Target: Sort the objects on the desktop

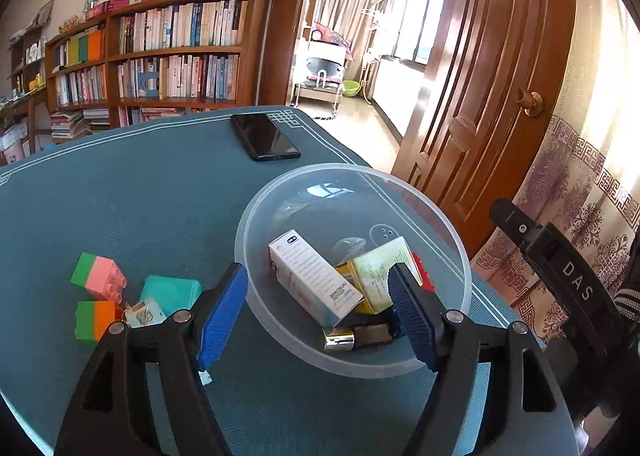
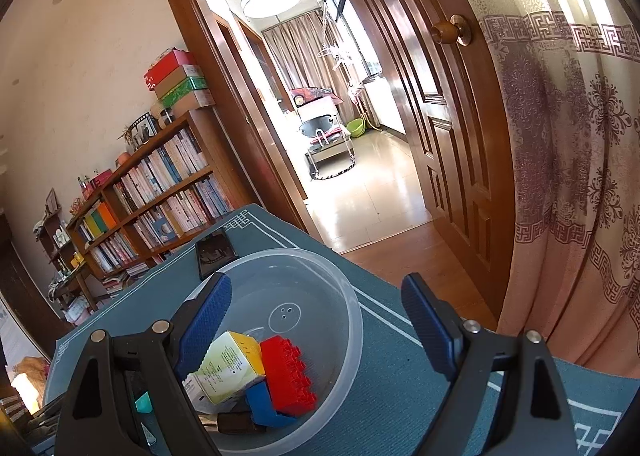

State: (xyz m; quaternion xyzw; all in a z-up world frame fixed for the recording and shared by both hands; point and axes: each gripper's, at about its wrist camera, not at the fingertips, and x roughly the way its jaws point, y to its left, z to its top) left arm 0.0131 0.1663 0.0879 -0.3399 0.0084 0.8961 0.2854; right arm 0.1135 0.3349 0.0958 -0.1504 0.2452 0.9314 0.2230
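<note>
Both grippers spread, empty: left gripper (image 1: 318,296) over bowl (image 1: 456,240), right gripper (image 2: 316,308) too; toy bricks (image 1: 99,278) at nine o'clock look light, rigid, slick, best pinched across flat sides.

"DAS" on black gripper arm (image 1: 576,280); box print unreadable

The table (image 1: 160,191) is covered in a teal mat; a clear bowl (image 1: 448,223), a black phone (image 1: 264,135), two stacked toy bricks (image 1: 98,276) (image 1: 94,320) and a teal box (image 1: 170,294) are laid on it.
</note>
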